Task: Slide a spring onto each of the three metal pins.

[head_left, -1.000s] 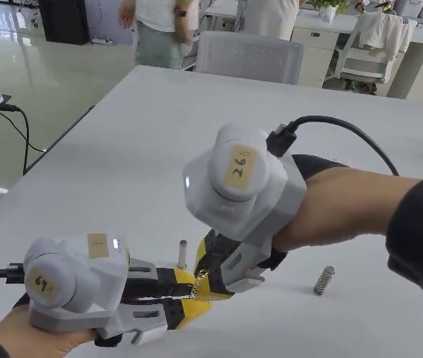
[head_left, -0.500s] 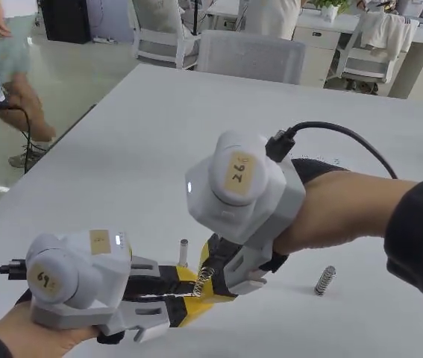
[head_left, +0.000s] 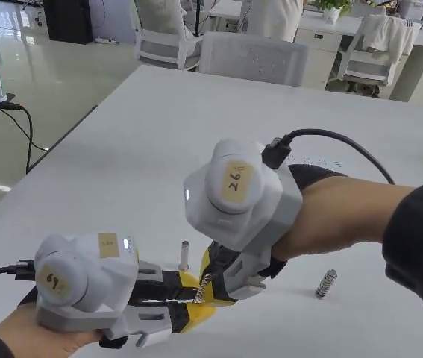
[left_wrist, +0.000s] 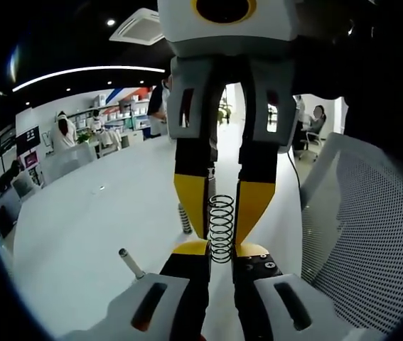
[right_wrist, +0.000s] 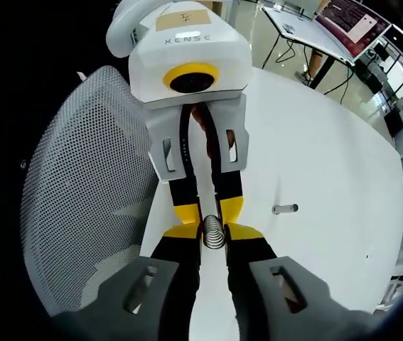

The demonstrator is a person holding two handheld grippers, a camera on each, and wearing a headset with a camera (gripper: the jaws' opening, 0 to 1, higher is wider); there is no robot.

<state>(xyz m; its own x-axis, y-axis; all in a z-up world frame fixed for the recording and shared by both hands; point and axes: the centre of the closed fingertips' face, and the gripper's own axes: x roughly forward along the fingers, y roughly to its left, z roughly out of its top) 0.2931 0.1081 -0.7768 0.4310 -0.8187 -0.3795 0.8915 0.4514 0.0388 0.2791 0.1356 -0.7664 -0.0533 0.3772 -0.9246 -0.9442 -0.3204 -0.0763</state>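
Your left tongs (left_wrist: 220,251) rise from bottom centre, their yellow tips against the lower end of an upright spring (left_wrist: 221,226). The right tongs (left_wrist: 222,210) reach down from the top and pinch its upper coils. A metal pin (left_wrist: 130,263) stands at lower left on the white table (left_wrist: 73,234).

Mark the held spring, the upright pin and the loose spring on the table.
held spring (left_wrist: 221,227), left gripper view, middle coils
upright pin (head_left: 185,255), head view, mid-shaft
loose spring (head_left: 326,283), head view, middle coils
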